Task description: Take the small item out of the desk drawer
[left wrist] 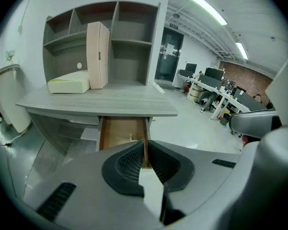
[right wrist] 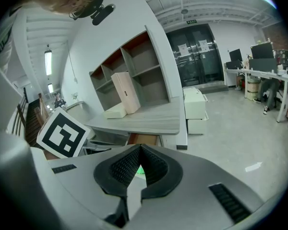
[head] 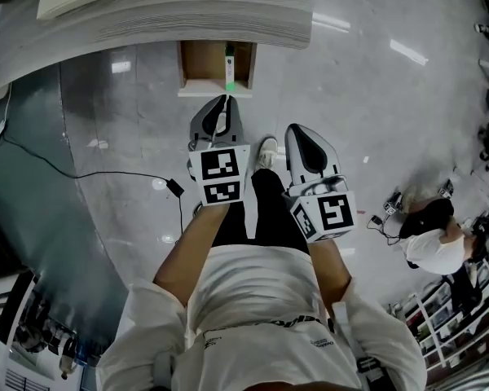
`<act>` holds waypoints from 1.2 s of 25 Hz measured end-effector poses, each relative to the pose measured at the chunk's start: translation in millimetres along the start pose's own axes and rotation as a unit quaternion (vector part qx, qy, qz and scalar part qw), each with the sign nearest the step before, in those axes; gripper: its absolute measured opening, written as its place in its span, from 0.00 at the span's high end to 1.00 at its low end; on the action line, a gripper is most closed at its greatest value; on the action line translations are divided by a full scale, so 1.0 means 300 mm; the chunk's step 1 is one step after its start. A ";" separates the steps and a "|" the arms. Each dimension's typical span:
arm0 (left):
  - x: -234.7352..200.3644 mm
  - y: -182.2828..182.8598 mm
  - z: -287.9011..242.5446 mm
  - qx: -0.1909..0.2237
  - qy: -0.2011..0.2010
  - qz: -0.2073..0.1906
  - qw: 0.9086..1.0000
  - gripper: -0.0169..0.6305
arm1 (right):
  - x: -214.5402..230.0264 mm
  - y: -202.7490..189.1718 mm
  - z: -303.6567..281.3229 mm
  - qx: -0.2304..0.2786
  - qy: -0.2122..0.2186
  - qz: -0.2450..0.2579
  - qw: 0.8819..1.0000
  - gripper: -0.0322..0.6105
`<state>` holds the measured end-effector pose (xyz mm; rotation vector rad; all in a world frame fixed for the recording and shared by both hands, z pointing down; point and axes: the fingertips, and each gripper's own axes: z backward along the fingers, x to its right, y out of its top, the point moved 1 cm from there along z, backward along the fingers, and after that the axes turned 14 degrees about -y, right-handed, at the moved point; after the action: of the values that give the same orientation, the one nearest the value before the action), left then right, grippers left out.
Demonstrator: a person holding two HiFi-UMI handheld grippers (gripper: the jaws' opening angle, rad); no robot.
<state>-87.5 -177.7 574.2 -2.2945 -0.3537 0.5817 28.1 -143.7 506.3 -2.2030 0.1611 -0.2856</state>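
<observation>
My left tongs (head: 222, 98) and right tongs (head: 297, 129) are both closed, empty; the open drawer (head: 202, 65) at twelve o'clock holds a small green item (head: 229, 83).

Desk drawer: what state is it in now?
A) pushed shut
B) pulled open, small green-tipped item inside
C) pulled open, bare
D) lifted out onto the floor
B: the head view shows the drawer pulled out from under the desk, with a slim green-tipped item along its right wall.
</observation>
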 end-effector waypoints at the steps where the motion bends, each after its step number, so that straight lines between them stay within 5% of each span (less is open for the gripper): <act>1: -0.010 -0.013 -0.011 -0.004 0.003 0.003 1.000 0.94 | 0.000 -0.010 -0.005 -0.002 0.001 0.000 1.000 0.90; 4: -0.044 -0.044 -0.040 -0.013 0.009 0.015 1.000 0.86 | -0.004 -0.039 -0.018 -0.008 0.004 -0.003 1.000 0.90; 24: -0.159 -0.195 -0.242 -0.056 0.023 0.047 0.997 0.75 | 0.027 -0.161 -0.088 -0.036 -0.005 -0.011 0.999 0.90; 30: -0.169 -0.200 -0.298 -0.064 0.018 0.051 0.997 0.74 | 0.009 -0.191 -0.108 -0.038 -0.006 0.020 0.999 0.90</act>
<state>-90.9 -209.6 688.7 -2.4538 -0.2642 0.5820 23.0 -134.6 571.4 -2.2740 0.2126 -0.2483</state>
